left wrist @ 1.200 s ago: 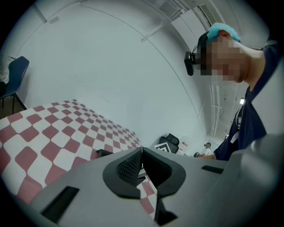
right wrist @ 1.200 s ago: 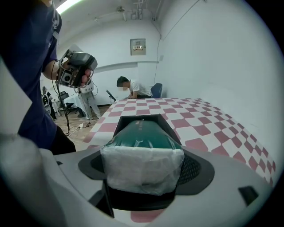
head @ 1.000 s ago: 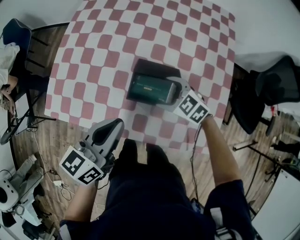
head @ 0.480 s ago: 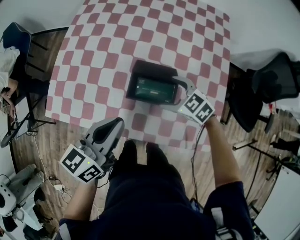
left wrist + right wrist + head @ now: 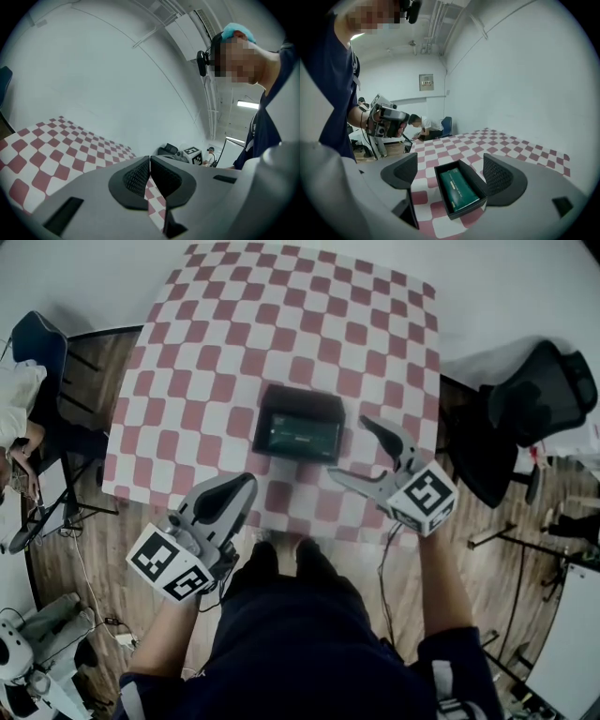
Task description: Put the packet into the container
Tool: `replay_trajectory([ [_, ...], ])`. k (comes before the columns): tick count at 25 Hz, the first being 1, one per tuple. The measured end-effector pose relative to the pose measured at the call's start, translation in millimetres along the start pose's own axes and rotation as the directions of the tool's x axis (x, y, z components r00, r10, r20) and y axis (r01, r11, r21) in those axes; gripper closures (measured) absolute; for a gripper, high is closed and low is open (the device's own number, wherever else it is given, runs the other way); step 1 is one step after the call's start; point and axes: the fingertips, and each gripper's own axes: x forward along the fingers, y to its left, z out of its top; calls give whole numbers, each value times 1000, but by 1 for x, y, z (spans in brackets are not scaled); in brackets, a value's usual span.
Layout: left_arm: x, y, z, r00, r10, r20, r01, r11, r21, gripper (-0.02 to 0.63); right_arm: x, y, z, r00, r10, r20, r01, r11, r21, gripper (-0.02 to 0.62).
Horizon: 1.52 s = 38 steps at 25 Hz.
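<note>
**Packet's in – mind that wide-open tool on the way out**

The green packet [image 5: 300, 434] is lying inside the black container [image 5: 305, 396] at the middle of the checked table [image 5: 281, 324]. It looks home, so by my read the job is as good as done.

Your right tool [image 5: 349, 448] hangs just off the container's 4 o'clock corner with its jaws spread wide and nothing between them. Your left tool [image 5: 239, 491] sits down at 7 o'clock near the table's edge, jaws pressed together and empty.

The danger is that far right jaw, which reaches up close beside the container's 3 o'clock wall. Swing it toward 9 o'clock and it could clip the rim, skid the box or tip it. The box looks light and nothing is steadying it. Lift clear first, I'd say, then move off toward 5 o'clock.

As for how the packet lies, its long axis runs 9 to 3 o'clock in the head view, in line with the container's long side, with the broad green face up. The print is too small to tell which end leads. From the right gripper view I can't say whether it's fully flat – a nudge to the box could shift it.
</note>
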Motion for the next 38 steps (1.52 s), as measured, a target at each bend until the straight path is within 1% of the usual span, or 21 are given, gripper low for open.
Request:
replay_trajectory([
  [2, 2, -6, 6, 1000, -16, 8, 16, 1000, 13, 575, -15, 7, 13, 999, -24, 40, 23, 1000, 10, 138],
  [3, 2, -10, 9, 1000, -25, 11, 24, 1000, 19, 575, -22, 11, 20, 997, -34, 66, 32, 999, 21, 154],
  [5, 4, -17, 14, 999, -40, 15, 39, 999, 30, 575, -37, 19, 35, 991, -55, 125, 49, 998, 51, 213],
  [7, 5, -24, 17, 998, -55, 18, 54, 998, 42, 575, -53, 25, 46, 981, -81, 177, 69, 995, 72, 313],
  [8, 6, -28, 19, 998, -62, 19, 61, 997, 48, 575, -60, 29, 52, 974, -91, 209, 76, 994, 80, 346],
  [11, 7, -36, 25, 996, -85, 24, 83, 994, 70, 575, -79, 40, 67, 952, -125, 279, 97, 989, 111, 410],
  [13, 8, -43, 29, 995, -99, 24, 97, 992, 85, 575, -90, 47, 72, 940, -156, 304, 120, 984, 133, 453],
  [15, 9, -50, 32, 993, -112, 24, 109, 989, 97, 575, -101, 55, 78, 927, -180, 328, 137, 979, 149, 510],
  [17, 9, -56, 34, 992, -124, 24, 121, 987, 109, 575, -109, 63, 85, 913, -195, 358, 143, 976, 165, 542],
  [19, 10, -59, 35, 991, -135, 21, 131, 984, 122, 575, -115, 69, 96, 895, -203, 397, 141, 973, 180, 557],
  [23, 10, -63, 37, 990, -140, 13, 137, 982, 133, 575, -128, 73, 95, 883, -233, 408, 160, 966, 205, 572],
  [31, 15, -67, 35, 988, -153, -8, 152, 976, 155, 575, -132, 72, 89, 874, -279, 398, 183, 947, 263, 577],
  [38, 16, -59, 27, 989, -144, -21, 145, 977, 153, 575, -121, 67, 74, 886, -289, 363, 189, 939, 287, 577],
])
